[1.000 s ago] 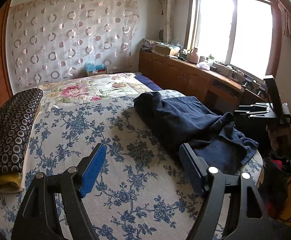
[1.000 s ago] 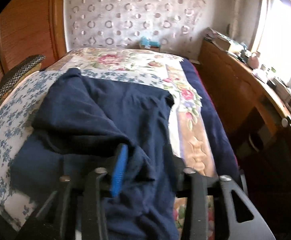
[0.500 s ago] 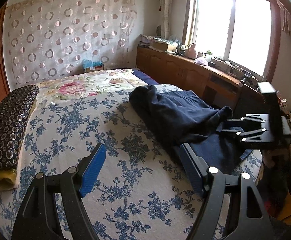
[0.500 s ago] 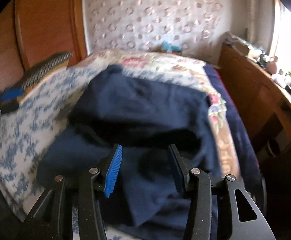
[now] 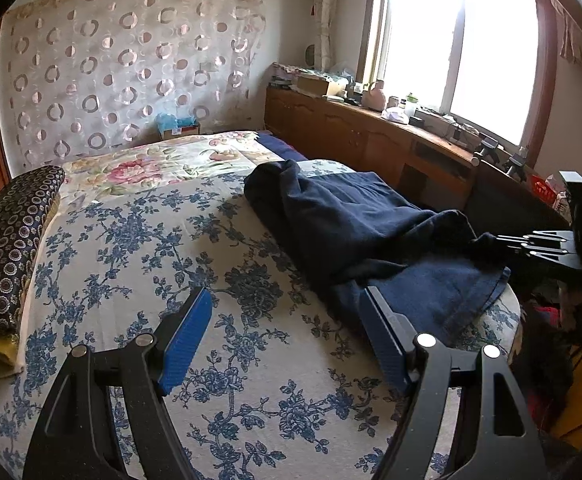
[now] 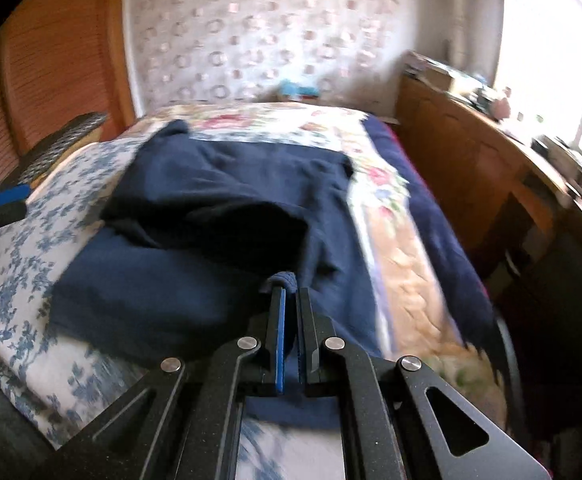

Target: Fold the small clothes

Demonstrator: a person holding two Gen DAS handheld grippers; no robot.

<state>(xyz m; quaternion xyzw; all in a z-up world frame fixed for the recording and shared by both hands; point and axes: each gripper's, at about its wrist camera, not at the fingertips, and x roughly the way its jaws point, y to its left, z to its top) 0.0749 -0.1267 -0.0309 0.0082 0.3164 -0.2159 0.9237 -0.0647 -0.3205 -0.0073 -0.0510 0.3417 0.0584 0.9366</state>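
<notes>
A dark navy garment lies rumpled on the right half of the bed, on the blue-flowered cover. My right gripper is shut on a pinched fold of that navy garment at its near edge; a small roll of cloth sticks out past the tips. In the left wrist view the right gripper shows at the far right, gripping the garment's raised corner. My left gripper hangs open above the cover; nothing is between its blue pads, and its right pad is beside the garment's near hem.
A dark ring-patterned pillow lies along the bed's left edge. A pink-flowered quilt covers the far end. A wooden cabinet with several small items runs under the window on the right. A patterned curtain hangs behind the bed.
My right gripper moved in over the garment's near edge and closed on a fold of it. The left gripper stayed open and hardly moved.
</notes>
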